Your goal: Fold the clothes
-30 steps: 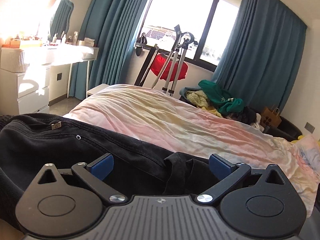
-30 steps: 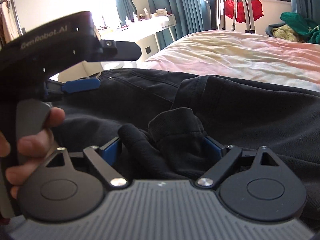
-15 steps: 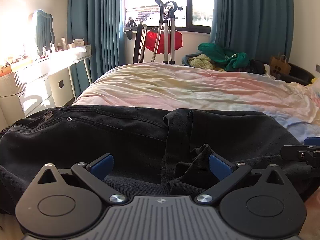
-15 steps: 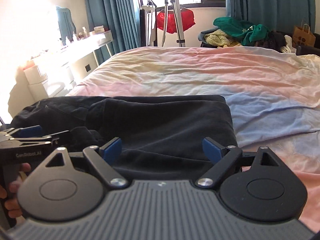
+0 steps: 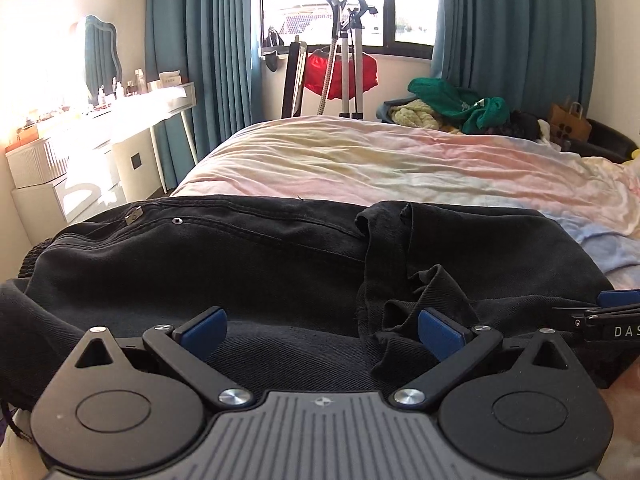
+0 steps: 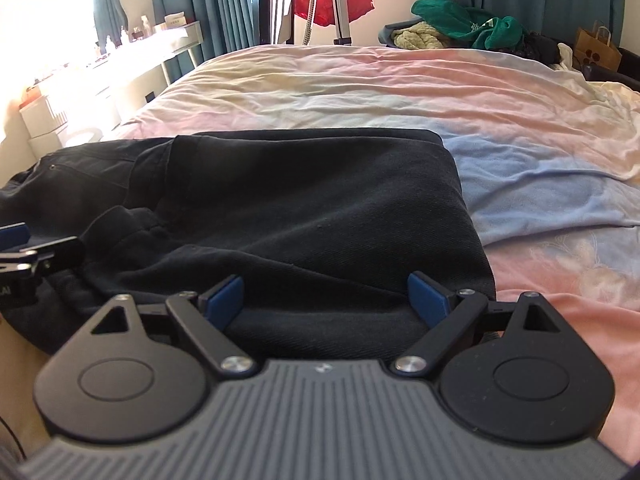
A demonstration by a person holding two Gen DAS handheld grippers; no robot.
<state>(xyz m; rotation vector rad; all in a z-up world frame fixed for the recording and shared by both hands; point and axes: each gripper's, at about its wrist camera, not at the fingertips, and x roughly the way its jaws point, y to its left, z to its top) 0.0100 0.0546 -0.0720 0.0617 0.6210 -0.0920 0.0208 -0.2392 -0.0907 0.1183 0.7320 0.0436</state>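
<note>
Black jeans (image 5: 256, 272) lie folded across the near end of the bed, waistband at the left with its rivet and button showing. My left gripper (image 5: 320, 326) is open low over the jeans; a crumpled fold of black cloth rests against its right blue pad (image 5: 440, 330). My right gripper (image 6: 326, 298) is open over the near right part of the jeans (image 6: 304, 208), with flat cloth under its spread fingers. Each gripper's blue tip shows at the other view's edge.
The bed (image 6: 400, 88) carries a rumpled pastel sheet stretching away to the right and back. A white dressing table (image 5: 100, 136) stands at the left. A clothes pile (image 5: 452, 108), a steamer stand (image 5: 348, 72) with a red item and a paper bag (image 5: 568, 122) sit beyond the bed's far end.
Both views have swung and levelled. The right gripper moved right, off the crumpled cloth it hovered over, to the flat right part of the jeans. The left gripper dropped slightly toward the jeans.
</note>
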